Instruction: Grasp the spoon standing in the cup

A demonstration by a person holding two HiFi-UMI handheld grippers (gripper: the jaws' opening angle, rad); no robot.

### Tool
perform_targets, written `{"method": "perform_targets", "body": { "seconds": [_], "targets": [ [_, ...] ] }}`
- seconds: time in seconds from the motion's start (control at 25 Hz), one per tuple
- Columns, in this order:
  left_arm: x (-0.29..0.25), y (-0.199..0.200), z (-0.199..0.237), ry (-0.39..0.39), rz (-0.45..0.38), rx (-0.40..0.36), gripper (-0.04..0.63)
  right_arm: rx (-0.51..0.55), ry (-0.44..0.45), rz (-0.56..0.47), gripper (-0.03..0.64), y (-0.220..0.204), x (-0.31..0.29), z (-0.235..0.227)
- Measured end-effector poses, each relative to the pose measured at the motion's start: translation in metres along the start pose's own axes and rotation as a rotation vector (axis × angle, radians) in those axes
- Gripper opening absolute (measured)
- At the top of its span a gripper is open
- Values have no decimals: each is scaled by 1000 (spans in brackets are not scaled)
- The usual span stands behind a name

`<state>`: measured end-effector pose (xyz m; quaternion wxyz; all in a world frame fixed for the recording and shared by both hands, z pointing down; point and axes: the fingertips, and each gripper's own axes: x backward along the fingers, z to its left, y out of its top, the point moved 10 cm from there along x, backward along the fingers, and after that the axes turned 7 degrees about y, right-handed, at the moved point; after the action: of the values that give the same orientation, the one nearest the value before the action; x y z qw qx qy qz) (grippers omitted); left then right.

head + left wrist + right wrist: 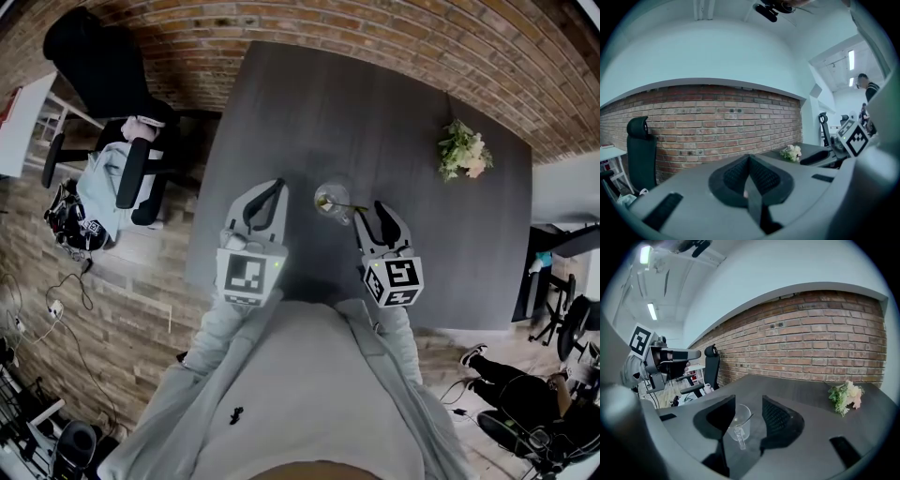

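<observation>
Spoon (pixel 744 421) is leaning in the glass cup (pixel 740 430) on the desk (pixel 801 390), its handle tipping toward the right tongs (pixel 748 398). We are holding those spread wide and framing the cup, touching nothing, so the handle can pass between. The left tongs (pixel 749 161) are resting pinched shut, empty, aside.

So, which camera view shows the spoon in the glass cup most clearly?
The right gripper view: the spoon leans in the glass cup straight ahead, seen between the open jaws of the right gripper. The head view shows it small, from above, its handle sticking out. The left gripper view does not show it.
</observation>
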<state>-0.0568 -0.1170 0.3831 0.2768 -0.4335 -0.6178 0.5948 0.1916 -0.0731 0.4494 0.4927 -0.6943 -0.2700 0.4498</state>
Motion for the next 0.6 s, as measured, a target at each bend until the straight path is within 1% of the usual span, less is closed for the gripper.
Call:
{"method": "perform_targets", "body": {
  "seconds": [0.32,0.6],
  "targets": [
    [-4,-4,1,-4,15,7,18,-36,31,44,172,-12,-14,-1],
    [-10,-7,1,-16,25,11,18,-61,33,90,172,-24,-21,-2]
  ]
}}
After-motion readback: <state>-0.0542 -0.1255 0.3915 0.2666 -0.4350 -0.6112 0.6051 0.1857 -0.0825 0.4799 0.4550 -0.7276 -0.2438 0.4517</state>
